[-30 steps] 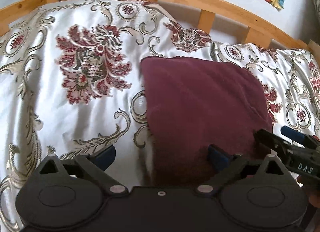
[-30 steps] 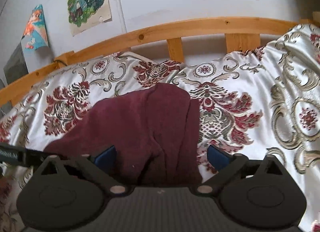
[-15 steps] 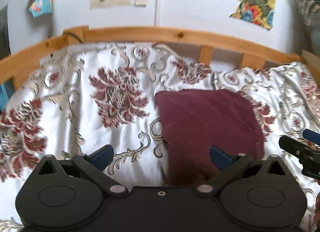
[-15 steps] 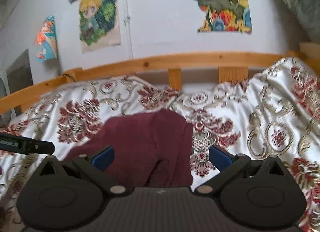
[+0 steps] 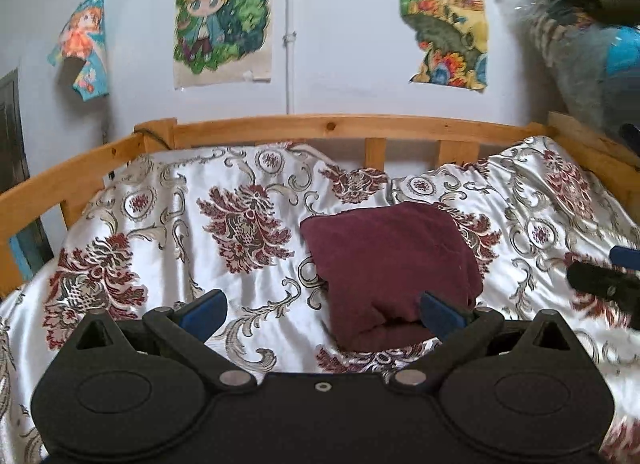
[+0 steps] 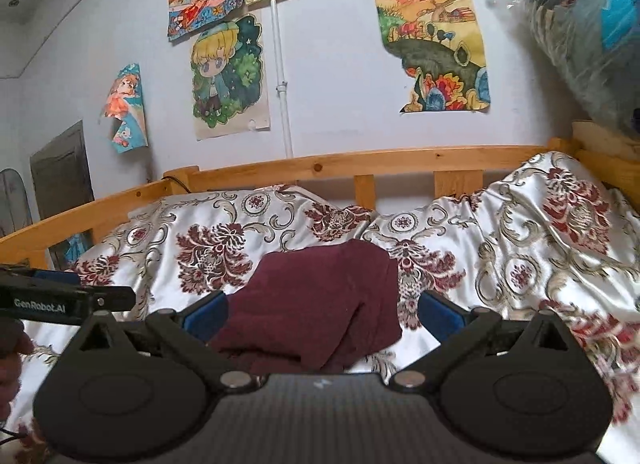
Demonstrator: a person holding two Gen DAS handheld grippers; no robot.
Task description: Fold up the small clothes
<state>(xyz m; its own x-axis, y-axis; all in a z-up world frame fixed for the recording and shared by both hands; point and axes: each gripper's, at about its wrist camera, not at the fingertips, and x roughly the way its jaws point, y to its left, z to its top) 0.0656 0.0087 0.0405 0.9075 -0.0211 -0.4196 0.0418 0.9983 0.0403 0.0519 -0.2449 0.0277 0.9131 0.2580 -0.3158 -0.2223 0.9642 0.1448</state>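
A dark maroon garment (image 5: 394, 264) lies folded into a thick rectangle on the floral bedspread (image 5: 160, 248). It also shows in the right wrist view (image 6: 320, 300). My left gripper (image 5: 320, 310) is open and empty, raised above and in front of the garment's near left edge. My right gripper (image 6: 320, 314) is open and empty, raised in front of the garment. The right gripper shows at the right edge of the left wrist view (image 5: 604, 288). The left gripper shows at the left edge of the right wrist view (image 6: 68, 298).
A wooden bed rail (image 5: 320, 130) runs along the back and left of the bed. The wall behind holds several posters (image 5: 222, 20). Bundled bedding in plastic (image 6: 588, 44) is stacked at the upper right.
Both grippers have pulled back and up from the garment, so the views now show more of the wall. The garment lies folded and has not moved.
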